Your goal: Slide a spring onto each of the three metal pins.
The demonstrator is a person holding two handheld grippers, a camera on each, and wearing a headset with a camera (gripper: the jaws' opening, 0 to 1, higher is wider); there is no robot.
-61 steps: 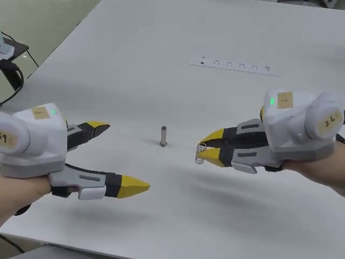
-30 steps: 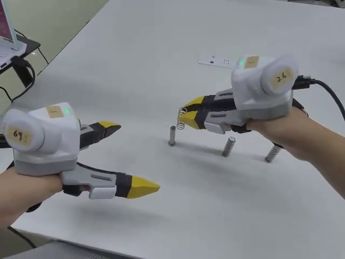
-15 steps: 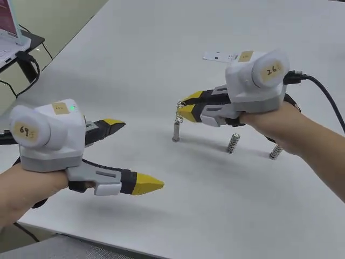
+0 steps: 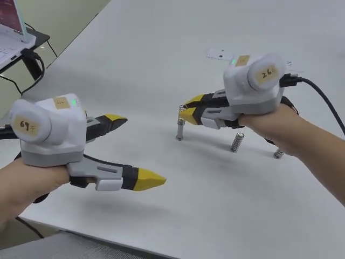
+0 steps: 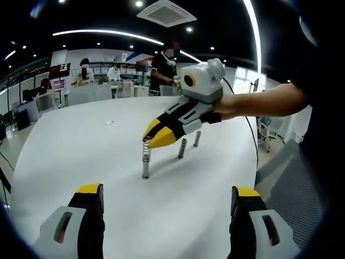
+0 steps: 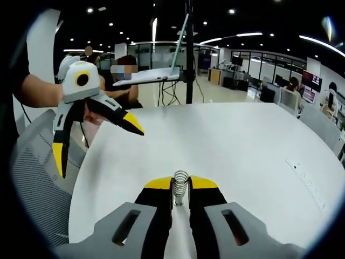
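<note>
My right gripper is shut on a small steel spring and holds it over the top of an upright metal pin; the spring's lower coils sit around the pin's top. Two more pins, each wearing a spring, stand to the right, partly hidden under my right hand. My left gripper hovers open and empty at the near left, pointing toward the pins.
A white power strip lies at the far side of the white table. A black cable trails from my right gripper. A laptop stands off the table's left edge. People sit in the office background.
My right gripper carried the spring left from near the two sprung pins, then lowered it onto the bare pin's top. The left gripper stayed open and nearly still.
</note>
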